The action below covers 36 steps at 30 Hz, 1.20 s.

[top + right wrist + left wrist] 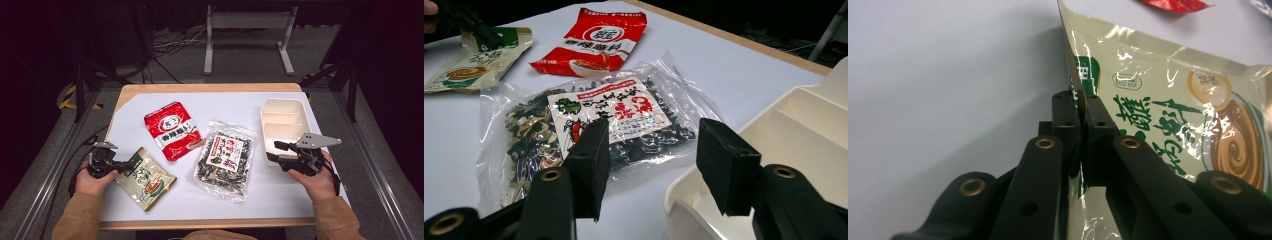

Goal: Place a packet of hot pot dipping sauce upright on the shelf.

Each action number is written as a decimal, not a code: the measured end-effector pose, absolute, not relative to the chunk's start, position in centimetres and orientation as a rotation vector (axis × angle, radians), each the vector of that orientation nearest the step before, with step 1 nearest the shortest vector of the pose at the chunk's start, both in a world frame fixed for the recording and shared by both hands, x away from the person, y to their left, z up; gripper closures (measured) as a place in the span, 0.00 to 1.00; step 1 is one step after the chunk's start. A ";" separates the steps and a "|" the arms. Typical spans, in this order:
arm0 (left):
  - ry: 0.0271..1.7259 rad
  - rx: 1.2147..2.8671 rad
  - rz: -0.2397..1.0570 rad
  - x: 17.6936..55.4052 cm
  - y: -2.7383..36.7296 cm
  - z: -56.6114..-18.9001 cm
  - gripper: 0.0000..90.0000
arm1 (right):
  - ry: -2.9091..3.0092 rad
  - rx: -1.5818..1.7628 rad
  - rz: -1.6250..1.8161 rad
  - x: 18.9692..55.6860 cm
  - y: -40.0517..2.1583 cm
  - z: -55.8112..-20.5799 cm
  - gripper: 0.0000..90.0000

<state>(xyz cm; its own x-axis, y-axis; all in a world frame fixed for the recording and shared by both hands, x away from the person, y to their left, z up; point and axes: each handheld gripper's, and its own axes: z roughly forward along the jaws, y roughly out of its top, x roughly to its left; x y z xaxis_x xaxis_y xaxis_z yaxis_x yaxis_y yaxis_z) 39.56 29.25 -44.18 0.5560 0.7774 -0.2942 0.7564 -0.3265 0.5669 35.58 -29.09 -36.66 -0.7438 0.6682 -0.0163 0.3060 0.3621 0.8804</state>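
The left gripper [1082,107] has its fingers pressed together on the edge of a glossy cream-and-green foil packet [1168,125], pinching its near left edge; the rest of the packet lies flat on the white counter [938,75] beyond and right of those fingers. The right gripper [651,165] holds its fingers spread with nothing between them, just over the rim of a cream plastic divided box [804,130]. Just past those fingers lies a clear bag of dark dried seaweed [609,120], and farther off a red foil sachet [594,40].
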 end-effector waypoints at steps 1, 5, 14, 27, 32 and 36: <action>1.216 2.118 0.039 39.6 29.4 -44.0 0.98 | 2.250 0.837 1.335 35.6 -29.1 -36.7 0.56; 1.199 2.112 0.055 39.4 29.4 -43.4 0.99 | 2.255 0.830 1.365 35.5 -29.2 -36.7 0.59; 1.101 2.064 0.095 38.1 29.0 -40.2 1.00 | 2.322 0.842 1.327 35.4 -28.3 -36.2 0.59; 0.903 2.066 0.126 35.2 27.0 -35.4 1.00 | 2.387 0.795 1.332 34.9 -27.5 -35.1 0.60; 0.830 2.083 0.141 34.2 26.0 -34.0 1.00 | 2.408 0.778 1.336 34.8 -27.2 -34.9 0.62; 0.774 2.088 0.157 33.4 25.4 -33.0 1.00 | 2.446 0.753 1.364 34.9 -26.8 -34.6 0.63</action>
<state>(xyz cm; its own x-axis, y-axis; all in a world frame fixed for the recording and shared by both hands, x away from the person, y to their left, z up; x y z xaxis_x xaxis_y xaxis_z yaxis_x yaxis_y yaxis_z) 33.41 25.36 -33.02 0.7982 0.5787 -0.1673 0.4679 -0.4207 0.7772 34.91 -26.83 -34.65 -0.8380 0.5442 0.0393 0.3196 0.4313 0.8437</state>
